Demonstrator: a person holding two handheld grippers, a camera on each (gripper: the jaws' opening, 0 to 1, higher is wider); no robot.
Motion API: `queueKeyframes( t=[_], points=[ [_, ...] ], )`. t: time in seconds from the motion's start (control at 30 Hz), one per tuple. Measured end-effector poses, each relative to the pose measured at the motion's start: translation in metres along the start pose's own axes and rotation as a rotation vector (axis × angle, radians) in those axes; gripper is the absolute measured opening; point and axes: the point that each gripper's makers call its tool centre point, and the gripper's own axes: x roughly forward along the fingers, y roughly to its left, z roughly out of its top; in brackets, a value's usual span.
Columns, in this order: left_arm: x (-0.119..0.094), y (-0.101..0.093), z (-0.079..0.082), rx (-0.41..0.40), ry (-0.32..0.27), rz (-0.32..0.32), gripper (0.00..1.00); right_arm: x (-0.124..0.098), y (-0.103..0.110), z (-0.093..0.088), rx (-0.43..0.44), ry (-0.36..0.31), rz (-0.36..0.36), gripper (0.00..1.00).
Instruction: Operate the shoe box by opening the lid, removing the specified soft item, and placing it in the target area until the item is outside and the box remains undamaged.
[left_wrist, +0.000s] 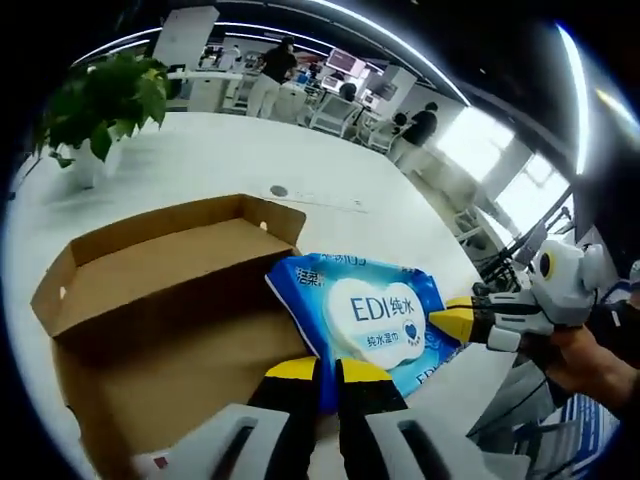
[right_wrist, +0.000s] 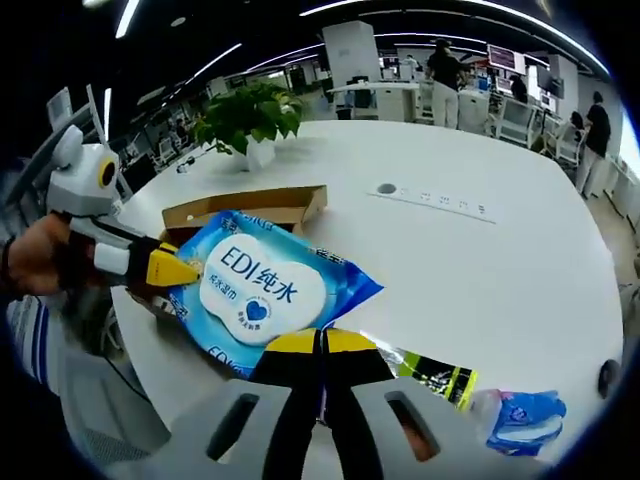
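A blue and white wet-wipe pack (left_wrist: 375, 315) is held up between both grippers, beside the open brown shoe box (left_wrist: 150, 300). My left gripper (left_wrist: 330, 370) is shut on the pack's near edge. In the left gripper view, my right gripper (left_wrist: 452, 321) comes in from the right and pinches the pack's far edge. In the right gripper view the pack (right_wrist: 262, 290) hangs in front of the box (right_wrist: 250, 207). There my right gripper (right_wrist: 320, 342) is shut on its lower edge, and the left gripper (right_wrist: 172, 268) grips its left side.
The white table (right_wrist: 480, 270) has a round cable port (right_wrist: 387, 188) and a potted plant (right_wrist: 248, 118) at its far side. A green and black packet (right_wrist: 438, 375) and a blue and white item (right_wrist: 525, 415) lie near my right gripper. People stand at desks behind.
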Motion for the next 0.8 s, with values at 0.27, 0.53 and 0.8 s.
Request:
queueKeyframes(
  t=[0.27,0.53,0.8],
  points=[
    [0.024,-0.034,-0.005,0.041,0.037,-0.046,0.05,-0.026,-0.027,-0.02,0.04,0.001,-0.048,0.0],
    [0.04,-0.054,-0.01,0.06,0.061,-0.069,0.05,-0.042,-0.046,-0.033,0.059,0.007,-0.076,0.0],
    [0.059,-0.072,-0.017,0.08,0.089,-0.087,0.05,-0.05,-0.068,-0.046,0.064,0.026,-0.091,0.0]
  ],
)
